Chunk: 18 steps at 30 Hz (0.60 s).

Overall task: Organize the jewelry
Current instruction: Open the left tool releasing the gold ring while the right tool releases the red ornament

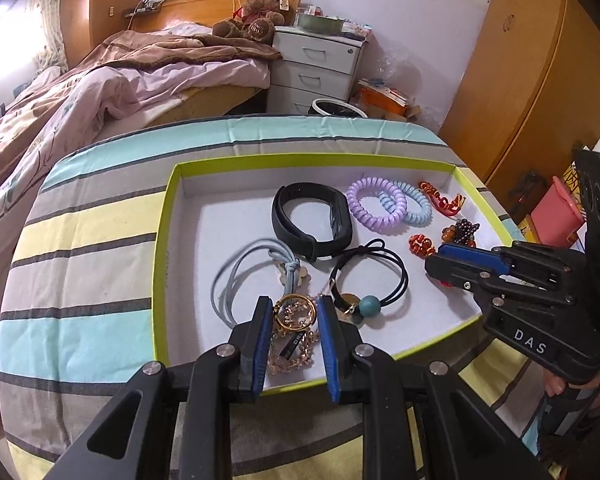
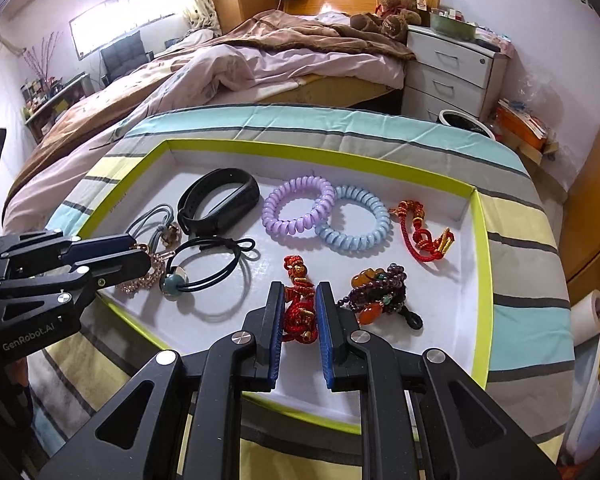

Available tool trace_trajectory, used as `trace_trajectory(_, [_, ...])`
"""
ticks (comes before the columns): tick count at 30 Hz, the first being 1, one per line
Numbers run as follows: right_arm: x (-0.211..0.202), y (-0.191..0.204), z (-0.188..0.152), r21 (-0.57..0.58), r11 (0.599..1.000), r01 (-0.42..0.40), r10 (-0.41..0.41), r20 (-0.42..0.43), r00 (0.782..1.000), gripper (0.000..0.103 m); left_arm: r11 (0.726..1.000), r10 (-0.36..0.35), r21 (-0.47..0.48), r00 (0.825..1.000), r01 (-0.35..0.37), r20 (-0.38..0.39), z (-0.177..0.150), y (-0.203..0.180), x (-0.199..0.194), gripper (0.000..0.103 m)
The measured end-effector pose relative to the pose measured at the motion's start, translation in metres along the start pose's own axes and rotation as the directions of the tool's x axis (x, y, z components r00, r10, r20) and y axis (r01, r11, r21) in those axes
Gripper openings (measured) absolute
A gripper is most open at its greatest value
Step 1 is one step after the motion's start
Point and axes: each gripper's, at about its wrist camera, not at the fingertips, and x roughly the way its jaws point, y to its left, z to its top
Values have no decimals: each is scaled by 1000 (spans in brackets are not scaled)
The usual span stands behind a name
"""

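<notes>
**Camera positions**

Left wrist view: low and close over the near left part of the tray (image 1: 168, 216), facing the bed (image 1: 100, 80). Right wrist view: close over its near right part. Shared: tray, striped table (image 2: 520, 184), bed, each other's gripper.

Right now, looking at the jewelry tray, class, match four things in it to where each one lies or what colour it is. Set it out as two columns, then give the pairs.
Things:
1. black wristband
2. coiled purple hair tie
3. gold pendant
4. red knotted charm

Descriptions:
A. between the fingers of the left tool
B. overlapping the blue coiled hair tie
C. between the fingers of the right tool
D. near the tray's far wall, left of the coiled ties

Pairs: 1-D, 2-B, 3-A, 4-C
</notes>
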Motion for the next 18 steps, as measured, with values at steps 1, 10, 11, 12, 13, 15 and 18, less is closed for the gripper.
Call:
trace_trajectory(1, [0, 0, 0, 2, 1000, 2, -2, 1, 1000, 16, 1000, 2, 1, 1000, -2, 1, 0, 0, 0, 23])
trace_trajectory(10, [-6, -1, 3, 15, 1000, 3, -3, 30, 1000, 26, 1000, 11, -3, 1000, -11, 20, 0, -4, -9, 35])
trace_trajectory(11, [-8, -1, 3, 17, 1000, 0, -1, 36, 999, 27, 1000, 13, -2, 1000, -13, 24, 0, -5, -10, 38])
trace_trajectory(12, [-10, 0, 3, 19, 1000, 5, -6, 41, 999, 27, 1000, 18, -5, 1000, -17, 25, 0, -6, -12, 42])
trace_trajectory(13, [-12, 0, 3, 22, 1000, 7, -8, 46, 999, 27, 1000, 21, -11, 999, -20, 30, -1, -7, -15, 42])
trace_trajectory(15, [-19, -1, 2, 38, 999, 9, -11, 63, 998, 27, 1000, 5, -31, 999, -4, 50, -3, -9, -23, 42])
trace_trajectory(18, [-35, 2, -3, 61, 998, -1, -6, 109, 994, 27, 999, 26, -41, 997, -23, 71, -8, -14, -34, 43])
